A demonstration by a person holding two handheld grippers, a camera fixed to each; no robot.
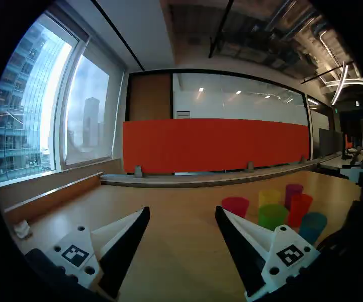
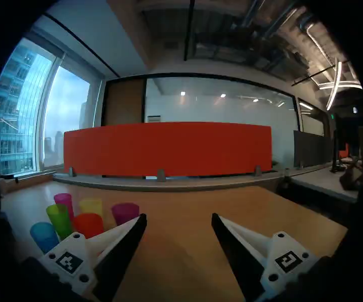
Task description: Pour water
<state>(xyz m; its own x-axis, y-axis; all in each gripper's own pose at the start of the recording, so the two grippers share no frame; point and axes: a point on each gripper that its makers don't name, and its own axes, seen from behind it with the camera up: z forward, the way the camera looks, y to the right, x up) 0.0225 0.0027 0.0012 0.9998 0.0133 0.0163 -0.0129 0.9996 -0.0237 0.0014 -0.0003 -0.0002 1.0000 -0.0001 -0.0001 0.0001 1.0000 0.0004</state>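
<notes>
left claw (image 1: pixel 181 208) spread, bare desk (image 1: pixel 181 256) ahead, cups (image 1: pixel 272 215) off right

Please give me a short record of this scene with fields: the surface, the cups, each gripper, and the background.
surface: wooden table
objects: six coloured cups in a close cluster, standing upright; red, yellow, purple, orange, green, blue
left hand-held gripper: open, holds nothing; the cups are ahead on its right side
right hand-held gripper: open, holds nothing; the cups are ahead on its left side
background: orange divider panel along the far edge of the table; large windows with city buildings outside
</notes>
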